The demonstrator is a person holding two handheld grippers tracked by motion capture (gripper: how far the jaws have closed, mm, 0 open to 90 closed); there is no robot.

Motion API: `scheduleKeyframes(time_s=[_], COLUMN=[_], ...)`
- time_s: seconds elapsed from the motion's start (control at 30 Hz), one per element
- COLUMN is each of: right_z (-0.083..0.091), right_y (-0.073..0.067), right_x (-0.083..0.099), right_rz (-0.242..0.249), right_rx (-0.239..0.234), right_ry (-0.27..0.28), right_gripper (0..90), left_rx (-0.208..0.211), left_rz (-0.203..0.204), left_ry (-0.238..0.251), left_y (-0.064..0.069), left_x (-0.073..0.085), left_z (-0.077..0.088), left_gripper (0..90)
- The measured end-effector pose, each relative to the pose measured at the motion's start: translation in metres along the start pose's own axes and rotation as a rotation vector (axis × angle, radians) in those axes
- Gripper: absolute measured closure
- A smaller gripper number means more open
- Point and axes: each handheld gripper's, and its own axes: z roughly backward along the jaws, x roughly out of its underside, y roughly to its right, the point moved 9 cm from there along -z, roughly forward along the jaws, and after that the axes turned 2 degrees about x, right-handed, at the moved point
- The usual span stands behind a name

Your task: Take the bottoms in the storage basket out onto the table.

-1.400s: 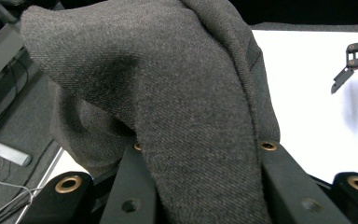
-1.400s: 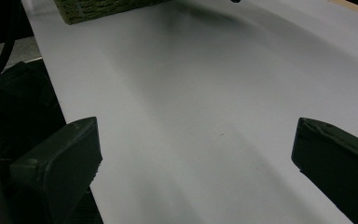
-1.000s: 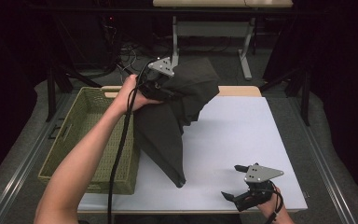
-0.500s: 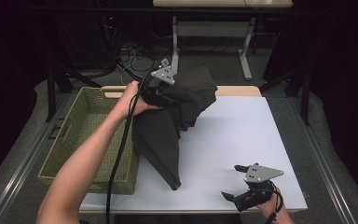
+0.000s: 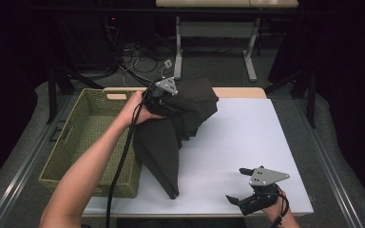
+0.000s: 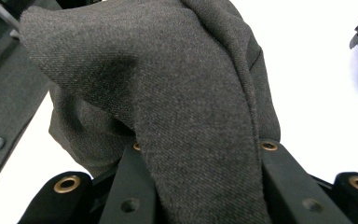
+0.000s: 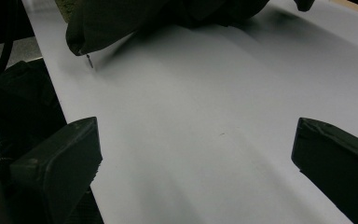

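The left gripper (image 5: 171,102) is clamped on a fold of a dark grey garment (image 5: 171,137); in the left gripper view the twill cloth (image 6: 186,107) runs up between the two black jaws, which press on it from both sides. It is held above the far left part of the white table (image 5: 247,142), at about eleven o'clock from the table's middle. The right gripper (image 5: 240,192) rests low at the near right corner, about five o'clock, its jaws spread wide with nothing between them; in the right gripper view bare tabletop (image 7: 205,140) lies between the two pads.

The garment is the largest thing on the table. Its bunched upper part hangs from the left gripper near the far edge, and from there it drapes down toward the person, narrowing to a tip that reaches the tabletop at about seven o'clock. Its long axis thus runs from roughly twelve o'clock down to seven, the narrow end nearest the person. In the right gripper view that end (image 7: 121,23) lies at the top left, with a small dark tag or thread dangling from it.

A woven green basket (image 5: 66,152) stands at nine o'clock, just beside the table's left edge, with a handle slot in its far wall. The person's left forearm crosses over its near right corner. What can be seen of its inside holds nothing.

No writing or label can be read on any of these.
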Motion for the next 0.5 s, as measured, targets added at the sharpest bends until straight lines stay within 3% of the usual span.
scheduleKeyframes(time_s=[0.5], right_z=[0.001], right_y=[0.000], right_x=[0.000], right_rz=[-0.004], right_rx=[0.002], right_ry=[0.000], right_gripper=[1.2], left_rx=[0.031], left_rz=[0.028], left_ry=[-0.006], left_y=[0.003], left_x=[0.015], left_z=[-0.011], left_gripper=[72.4])
